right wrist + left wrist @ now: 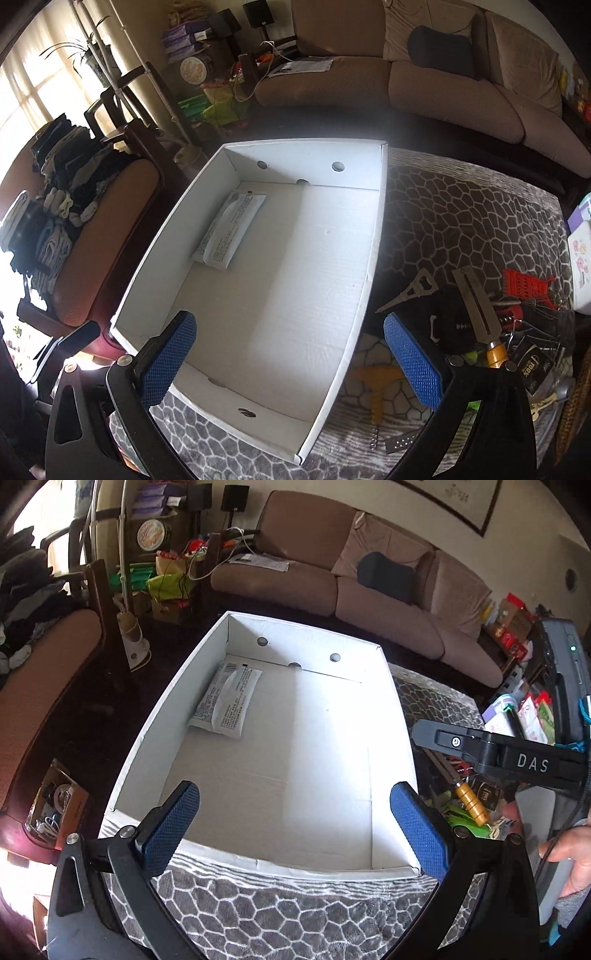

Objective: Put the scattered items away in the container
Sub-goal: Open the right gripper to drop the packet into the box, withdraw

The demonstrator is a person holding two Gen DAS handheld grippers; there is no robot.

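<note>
One white box (280,295) sits on the patterned table (461,214), with one packet (229,230) lying flat inside near its far left corner. Beside the box on the right: one bottle opener (410,291), one red grater (524,286), one yellow corkscrew (378,387), more clutter I can't count. My left fingers (295,823) and right fingers (291,354) are spread wide, holding nothing, touching nothing.
</note>
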